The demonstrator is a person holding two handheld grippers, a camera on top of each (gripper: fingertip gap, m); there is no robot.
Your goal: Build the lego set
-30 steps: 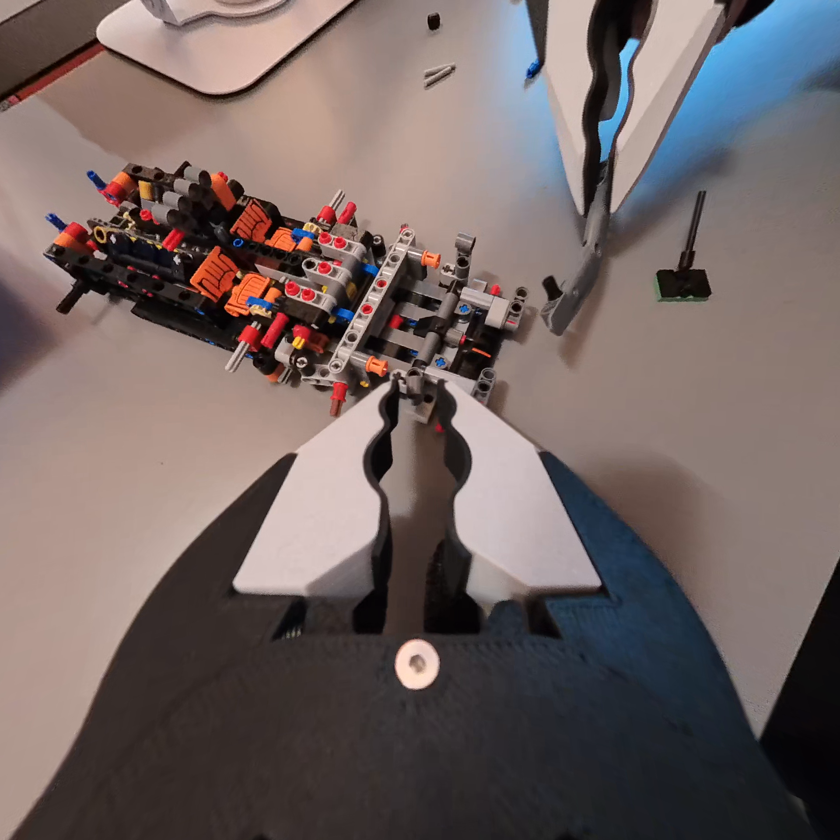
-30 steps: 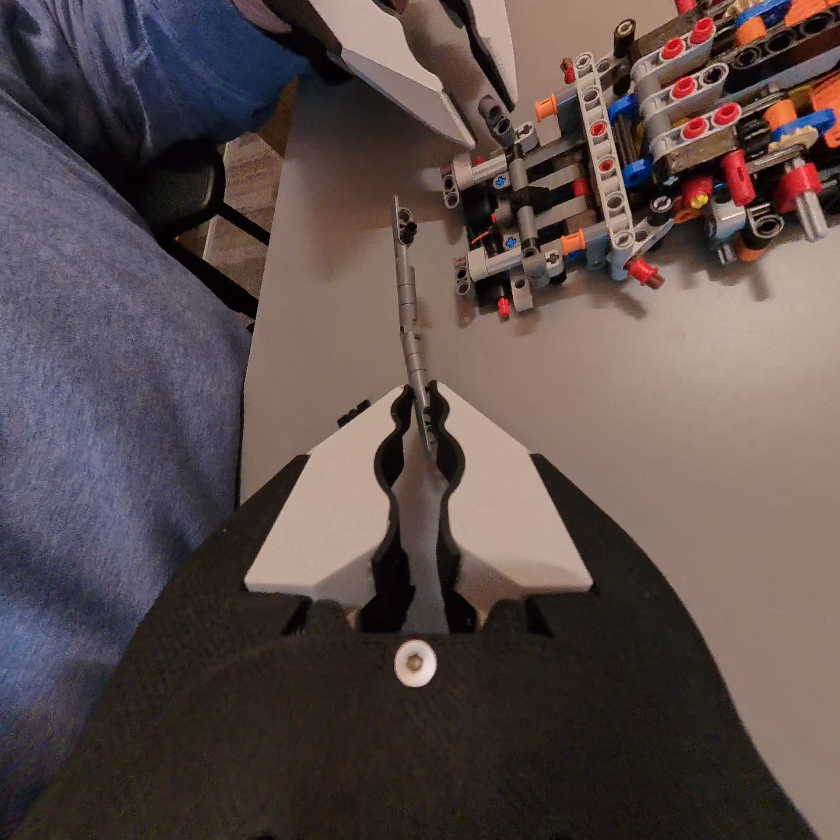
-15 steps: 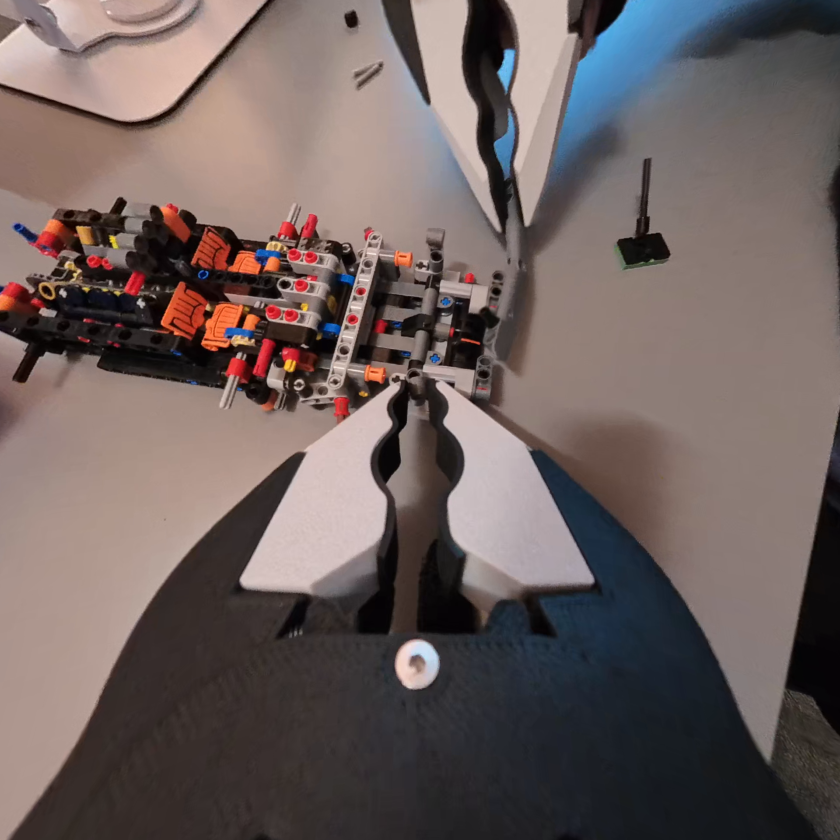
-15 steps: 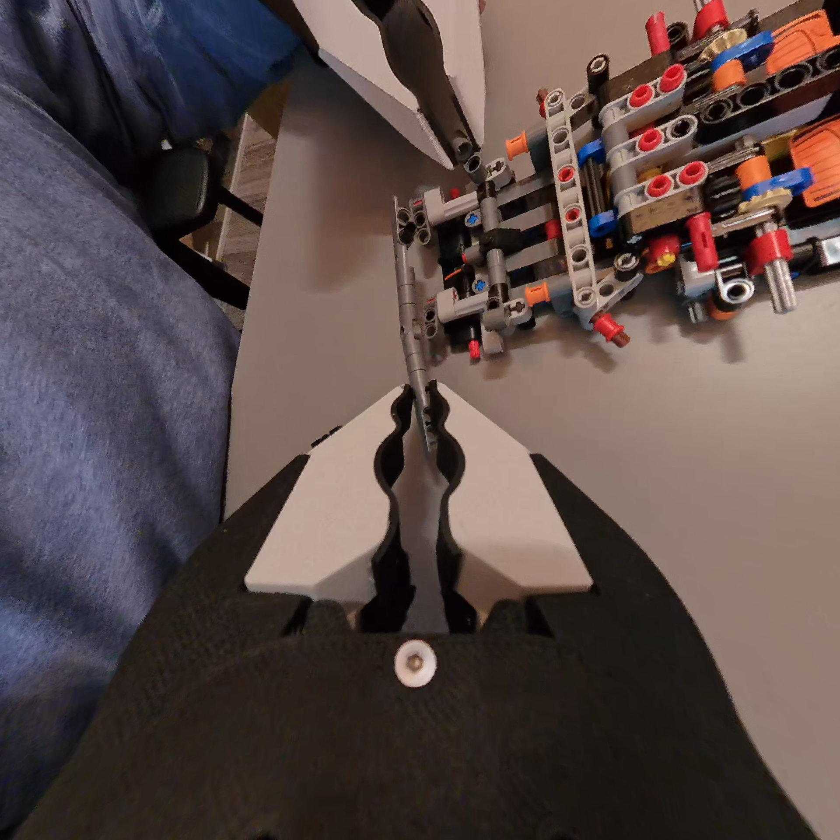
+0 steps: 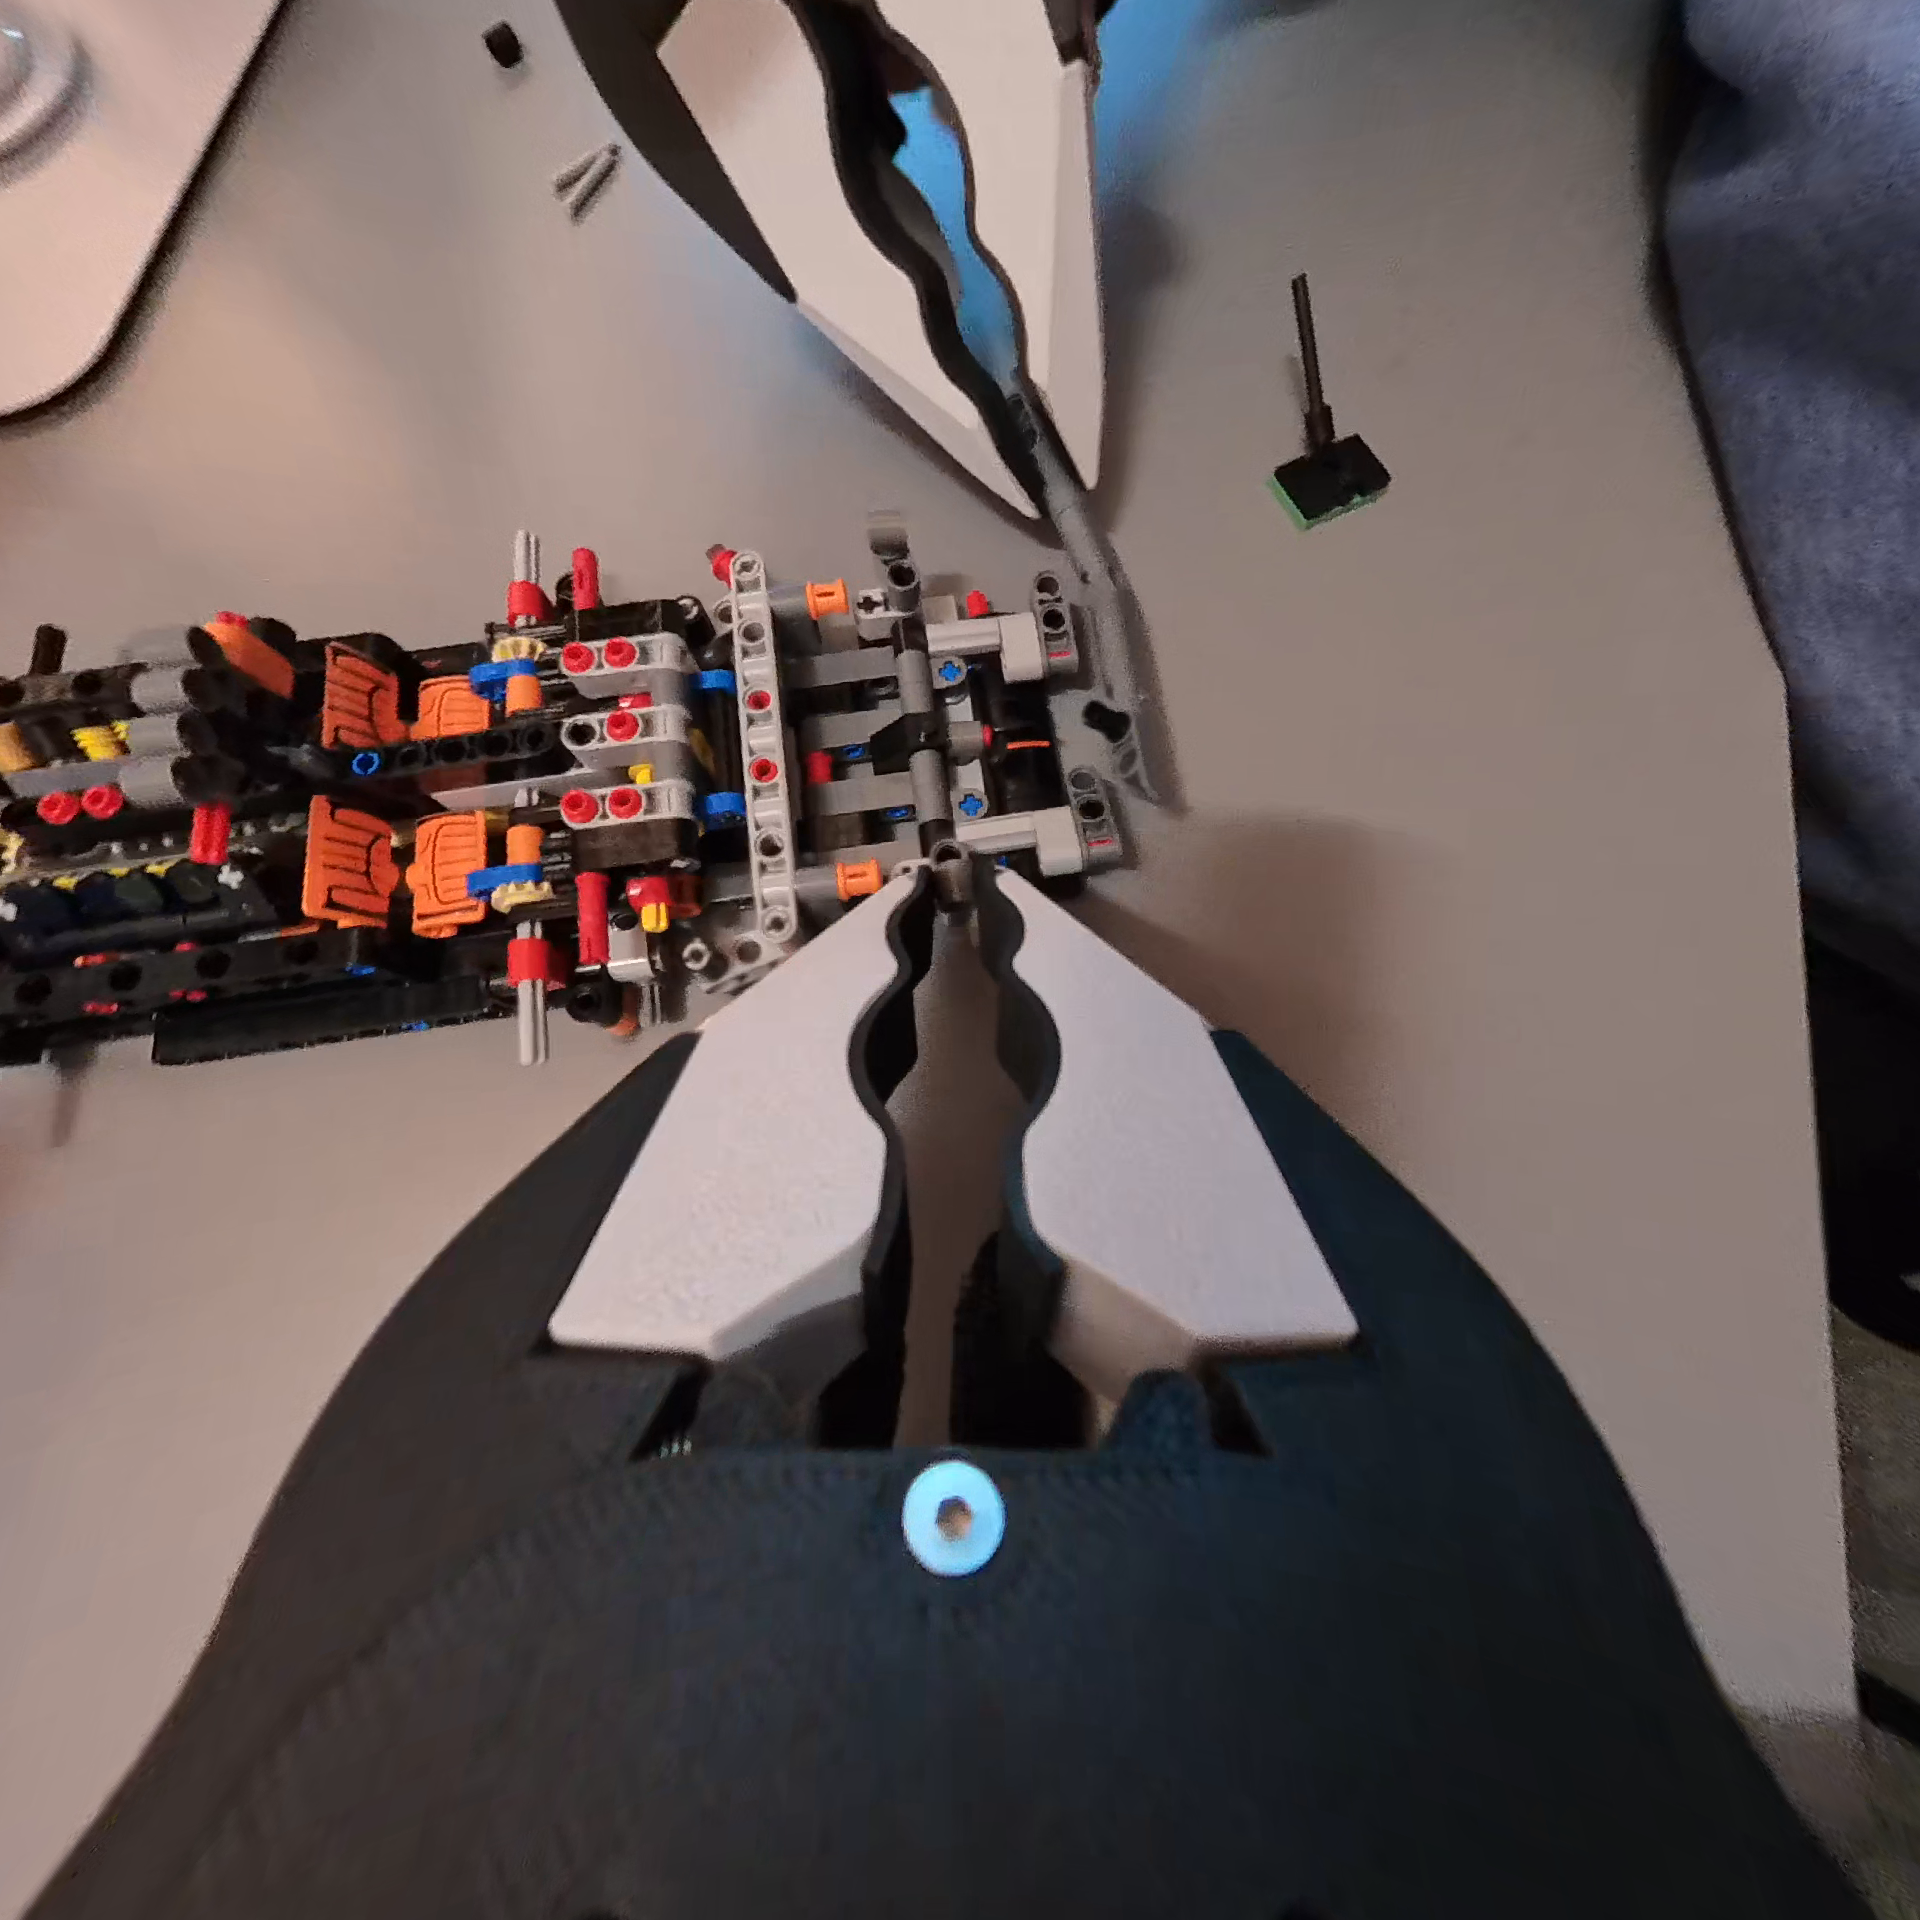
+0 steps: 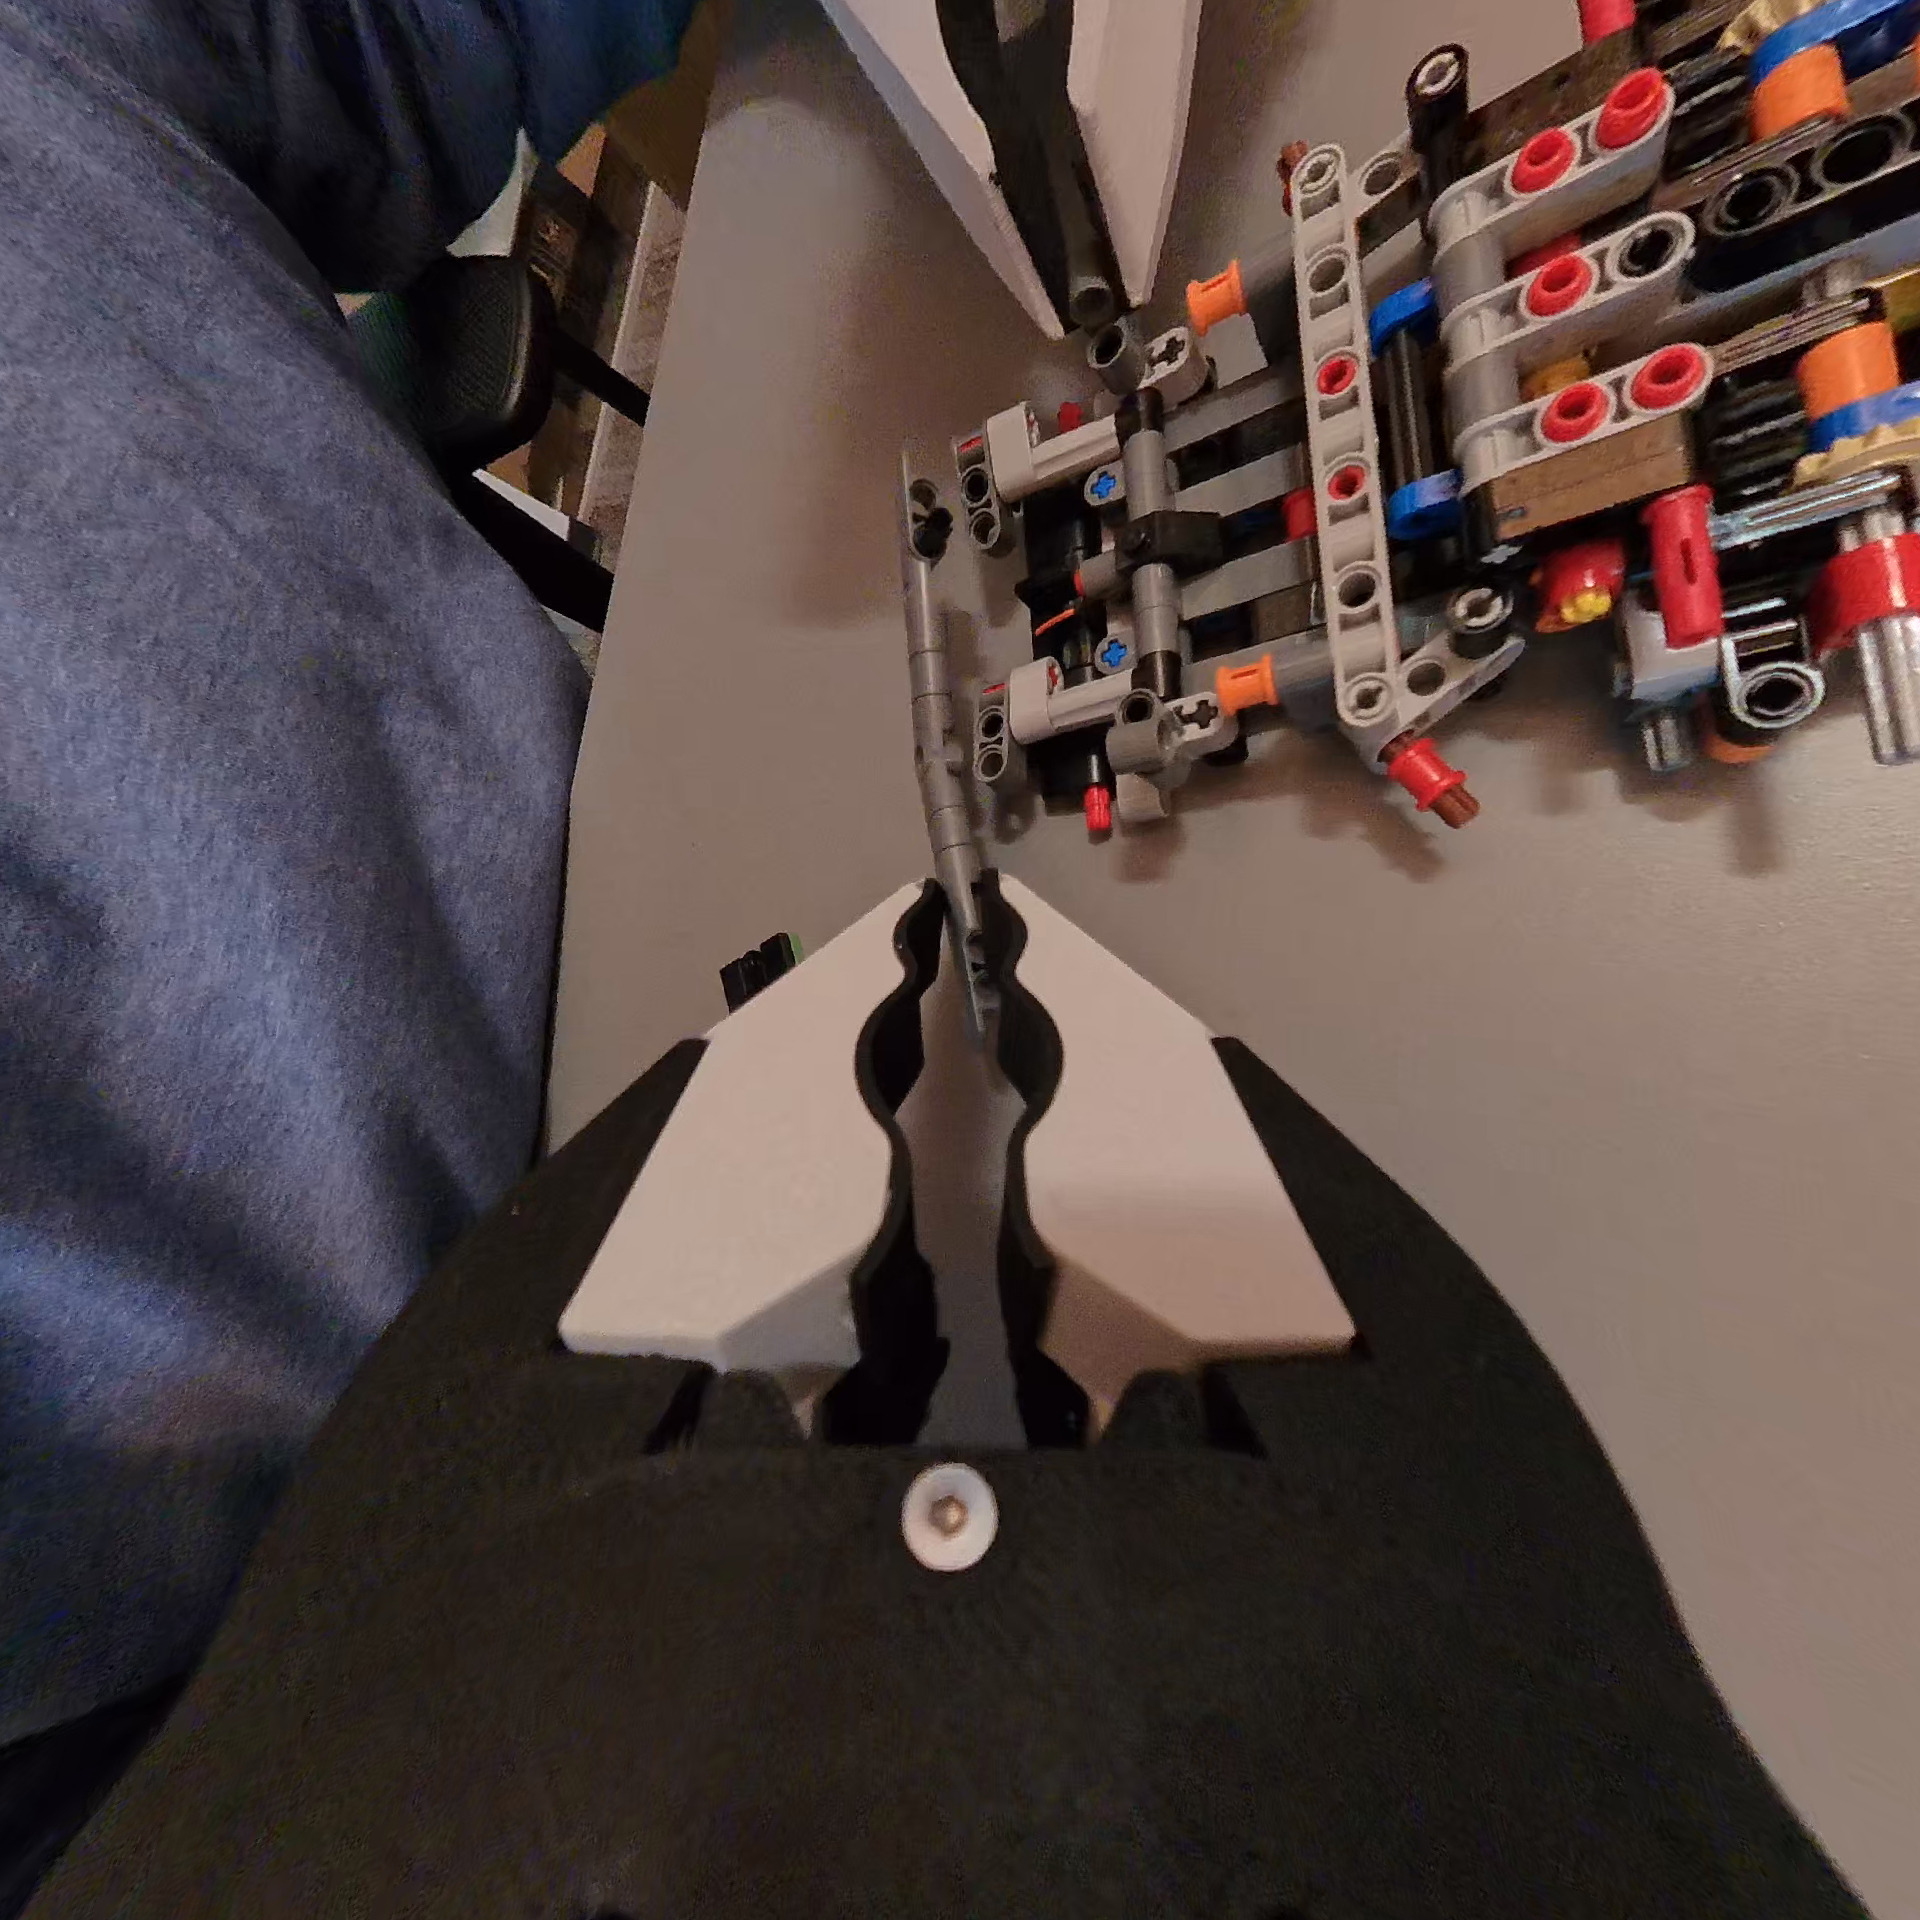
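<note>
A long Lego Technic chassis in black, grey, orange and red lies on the grey table; its grey end frame shows in the right wrist view. My left gripper is shut on a dark grey connector at the near edge of that end. My right gripper is shut on a long grey beam with a black pin near its far end. The beam lies along the chassis end face, touching or nearly so. In the left wrist view the right gripper comes in from above with the beam.
A black axle on a black and green piece lies on the table to the right. Small loose grey pins and a black piece lie at the back. A white stand base is at the back left. A person's blue sleeve borders the table edge.
My right gripper has carried the grey beam from apart on the table up against the end of the chassis. My left gripper has stayed shut on the connector as the chassis turned.
</note>
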